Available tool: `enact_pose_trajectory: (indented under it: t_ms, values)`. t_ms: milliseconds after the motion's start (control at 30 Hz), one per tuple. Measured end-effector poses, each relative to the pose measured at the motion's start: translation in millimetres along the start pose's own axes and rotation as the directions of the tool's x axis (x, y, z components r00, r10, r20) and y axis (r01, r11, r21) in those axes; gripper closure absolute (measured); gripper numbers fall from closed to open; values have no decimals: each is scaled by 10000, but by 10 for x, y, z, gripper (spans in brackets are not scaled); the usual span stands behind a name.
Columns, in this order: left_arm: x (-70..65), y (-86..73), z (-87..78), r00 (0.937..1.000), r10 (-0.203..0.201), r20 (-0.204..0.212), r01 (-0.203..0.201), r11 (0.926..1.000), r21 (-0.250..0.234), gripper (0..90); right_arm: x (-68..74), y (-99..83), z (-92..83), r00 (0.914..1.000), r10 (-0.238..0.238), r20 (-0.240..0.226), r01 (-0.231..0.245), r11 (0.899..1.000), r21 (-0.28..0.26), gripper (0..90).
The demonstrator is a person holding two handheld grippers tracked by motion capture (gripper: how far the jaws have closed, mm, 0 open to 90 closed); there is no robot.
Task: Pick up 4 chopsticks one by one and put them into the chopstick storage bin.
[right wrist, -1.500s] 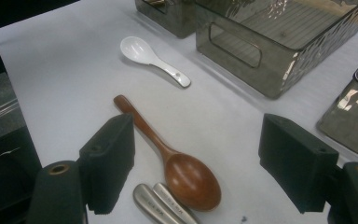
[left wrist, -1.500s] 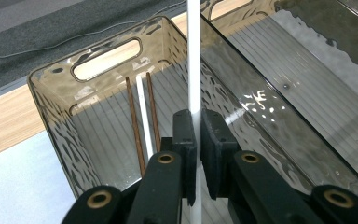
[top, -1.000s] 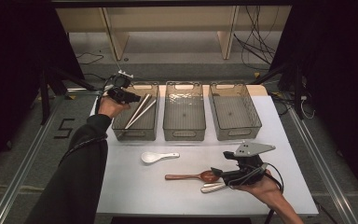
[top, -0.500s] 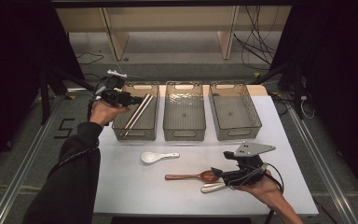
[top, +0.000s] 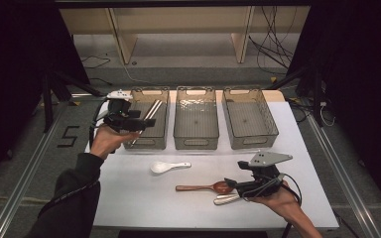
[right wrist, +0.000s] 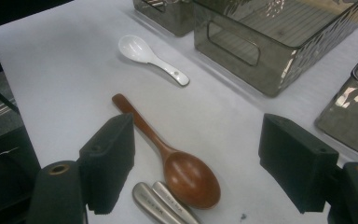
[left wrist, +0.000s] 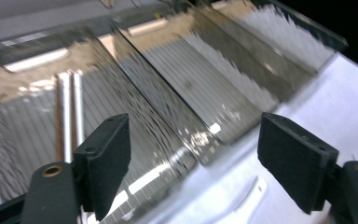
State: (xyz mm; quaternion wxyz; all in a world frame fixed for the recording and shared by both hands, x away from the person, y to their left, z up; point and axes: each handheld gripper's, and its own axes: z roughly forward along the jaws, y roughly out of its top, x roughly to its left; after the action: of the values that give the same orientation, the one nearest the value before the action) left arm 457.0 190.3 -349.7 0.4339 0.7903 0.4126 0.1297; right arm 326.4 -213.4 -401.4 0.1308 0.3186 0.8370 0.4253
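- Three smoky clear bins stand in a row across the middle of the high view: the left bin (top: 149, 121) holds two metal chopsticks (top: 146, 115); the middle bin (top: 196, 119) and the right bin (top: 250, 118) look bare.
- Your left gripper (top: 138, 124) hovers at the left bin's near left corner; its jaws have just been opening and stand apart, with nothing between them.
- Your right gripper (top: 233, 184), lower right, has jaws apart over the wooden spoon (top: 206, 187), not pinching it.
- Count one white soup spoon (top: 168, 166), one wooden spoon, two metal handles (right wrist: 161, 203).
- White table (top: 144, 203), grey floor, dark surroundings.
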Motion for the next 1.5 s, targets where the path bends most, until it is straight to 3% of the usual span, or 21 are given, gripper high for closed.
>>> enact_pose_trajectory:
  t_ms: [200, 467, 700, 1167, 1500]
  values:
    - [-162, -123, 99, 9986, 350, 393, -369, 9982, 480, 227, 9, 2, 5, 10000, -19, -1, 19, 10000, 24, 278]
    - [-340, -196, 104, 9939, 627, 905, -656, 9974, 302, 213, -2, -6, -6, 10000, -49, -19, 50, 10000, 52, 278]
    - [-471, -387, 82, 9879, 783, 1341, -812, 9966, 163, 197, -21, -14, -13, 10000, 23, 21, -23, 9999, 118, 277]
    - [-615, -594, 131, 9833, 1032, 1502, -1128, 9920, 567, 177, -22, -16, -15, 10000, 2, 1, -2, 9999, 125, 277]
    - [-662, -657, 145, 9806, 1234, 1525, -1372, 9870, 837, 176, -27, -21, -7, 10000, 14, -6, -14, 9999, 136, 277]
